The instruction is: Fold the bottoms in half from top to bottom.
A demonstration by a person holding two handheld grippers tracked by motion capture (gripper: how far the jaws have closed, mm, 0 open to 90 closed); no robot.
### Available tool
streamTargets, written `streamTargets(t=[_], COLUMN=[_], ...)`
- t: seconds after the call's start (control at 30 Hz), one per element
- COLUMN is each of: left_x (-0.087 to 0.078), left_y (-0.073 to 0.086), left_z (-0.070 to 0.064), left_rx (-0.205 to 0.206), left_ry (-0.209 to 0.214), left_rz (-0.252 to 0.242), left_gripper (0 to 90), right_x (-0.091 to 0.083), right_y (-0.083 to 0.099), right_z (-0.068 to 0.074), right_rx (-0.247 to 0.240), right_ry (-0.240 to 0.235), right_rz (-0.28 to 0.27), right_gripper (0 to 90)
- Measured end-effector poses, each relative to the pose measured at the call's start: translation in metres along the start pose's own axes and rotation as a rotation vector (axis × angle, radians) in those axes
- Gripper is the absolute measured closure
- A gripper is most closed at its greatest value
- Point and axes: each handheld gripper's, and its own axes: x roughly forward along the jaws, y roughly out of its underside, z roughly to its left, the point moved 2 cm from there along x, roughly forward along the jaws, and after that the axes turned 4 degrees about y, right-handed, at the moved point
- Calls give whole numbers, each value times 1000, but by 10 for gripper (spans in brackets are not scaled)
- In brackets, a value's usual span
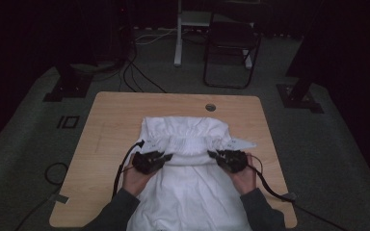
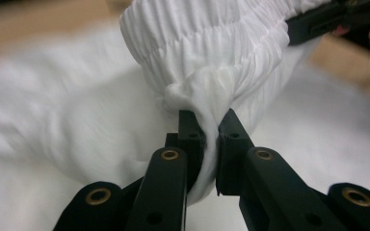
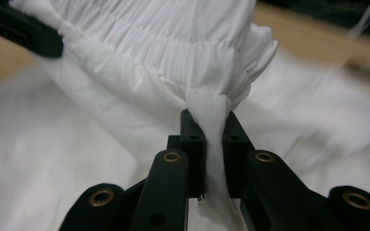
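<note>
A white garment [image 1: 188, 183] with a gathered elastic band [image 1: 188, 144] lies spread over the middle and near side of the wooden table [image 1: 115, 115]. My left gripper [image 1: 166, 157] is shut on the band's left end, with cloth bunched between its jaws [image 2: 211, 126]. At the band's right end my right gripper [image 1: 211, 154] is shut on the cloth too [image 3: 211, 122]. The band hangs lifted and stretched between the two grippers, above the rest of the garment. In the left gripper view the right gripper [image 2: 318, 24] shows at the top right.
A round cable hole [image 1: 210, 107] sits near the table's far edge. Cables [image 1: 123, 168] trail from both grippers over the table. A dark chair [image 1: 231, 48] and a white desk leg [image 1: 178, 33] stand on the floor beyond the table.
</note>
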Motion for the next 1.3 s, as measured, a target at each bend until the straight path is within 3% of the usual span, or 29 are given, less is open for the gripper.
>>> streamTargets(t=[0.13,0.2,0.23,0.3,0.43,0.57,0.77,0.87,0.97,1.03,1.13,1.2,1.3], left_x=[21,31,34,37,45,56,78,89,94,93,82,68,35], left_y=[34,41,42,37,23,10,-8,-17,-22,-24,-28,-37,-57], left_z=[6,13,19,31,49,64,85,93,98,100,98,93,74], left_rx=[-54,-28,-45,-58,0,17,-31,-51,-71,-80,-82,-82,-50], left_ry=[13,-17,-3,10,-48,-104,-157,-184,-197,-188,-166,-146,-133], left_rz=[123,182,181,187,232,237,202,189,186,186,143,79,-40], left_gripper=[836,835,834,831,828,826,826,826,827,832,841,844,846], right_x=[19,29,33,40,52,71,103,118,127,129,121,105,76], right_y=[35,44,47,48,45,40,16,6,0,-5,-11,-20,-38], right_z=[12,15,16,18,19,9,-26,-48,-58,-60,-61,-61,-58], right_rx=[26,45,54,62,61,56,35,142,182,159,136,154,103], right_ry=[-35,-38,-40,-28,-30,-8,78,87,95,100,94,74,82], right_rz=[98,129,141,157,179,182,208,206,209,227,204,134,43], right_gripper=[836,834,834,832,834,835,835,837,839,841,844,845,846])
